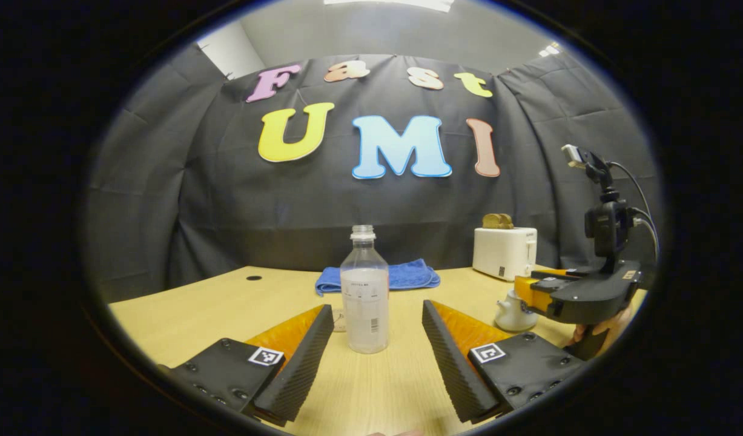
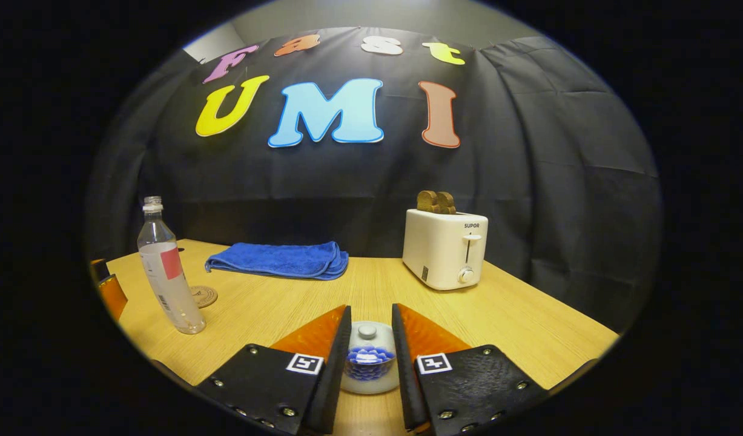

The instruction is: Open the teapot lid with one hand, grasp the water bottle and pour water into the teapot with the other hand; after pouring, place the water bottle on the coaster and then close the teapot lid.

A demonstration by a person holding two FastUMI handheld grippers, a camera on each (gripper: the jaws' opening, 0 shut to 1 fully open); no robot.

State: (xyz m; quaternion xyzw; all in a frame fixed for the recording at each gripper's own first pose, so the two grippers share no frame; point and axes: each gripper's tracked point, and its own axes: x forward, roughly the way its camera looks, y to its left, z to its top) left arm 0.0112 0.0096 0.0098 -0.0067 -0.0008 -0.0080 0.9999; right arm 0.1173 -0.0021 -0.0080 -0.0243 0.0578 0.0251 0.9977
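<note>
A clear, uncapped water bottle (image 1: 364,290) stands upright on the wooden table, just ahead of my left gripper (image 1: 377,306). That gripper is open wide, and its fingers flank the bottle without touching it. The bottle (image 2: 165,272) also stands at the left of the right gripper view, with a round coaster (image 2: 203,296) just behind it. My right gripper (image 2: 371,307) hangs over the small white teapot (image 2: 368,369). Its fingers are narrowly apart on either side of the lid knob (image 2: 367,331) and not pressing it. The left gripper view has it (image 1: 583,293) at the right, above the teapot (image 1: 511,313).
A folded blue towel (image 2: 280,259) lies at the back of the table (image 2: 528,327). A white toaster (image 2: 444,248) with bread in its slots stands at the back right. A hand (image 1: 598,332) holds the right gripper. The black cloth wall closes off the back.
</note>
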